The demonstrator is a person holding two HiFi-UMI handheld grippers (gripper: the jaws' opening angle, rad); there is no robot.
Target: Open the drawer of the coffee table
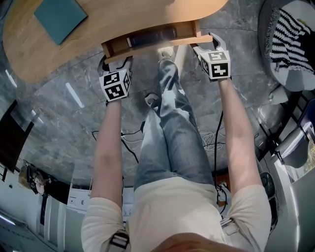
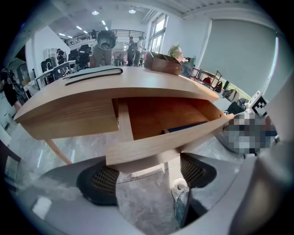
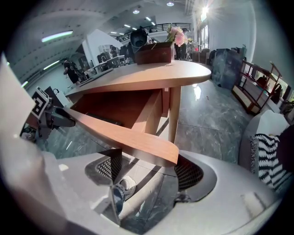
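Nearest, the person's legs in jeans (image 1: 170,133) reach out over the grey marble floor (image 1: 64,113), with one pale shoe (image 2: 180,188) under the drawer's edge. Both forearms stretch forward. The left gripper (image 2: 147,176) sits at the left end of the drawer (image 2: 163,142), its jaws spread wide and the lower edge of the wooden front just above the gap between them, not pinched. The right gripper (image 3: 149,172) is at the right end (jaws likewise wide apart), with the rounded end of the front panel over its gap.

The drawer stands pulled partway out from under the coffee table (image 1: 123,15), and a dark flat thing (image 1: 152,35) lies inside, near the front. Farther on, a teal book (image 1: 60,18) lies on the tabletop, and a wooden box (image 3: 154,53) with flowers stands at the far edge.
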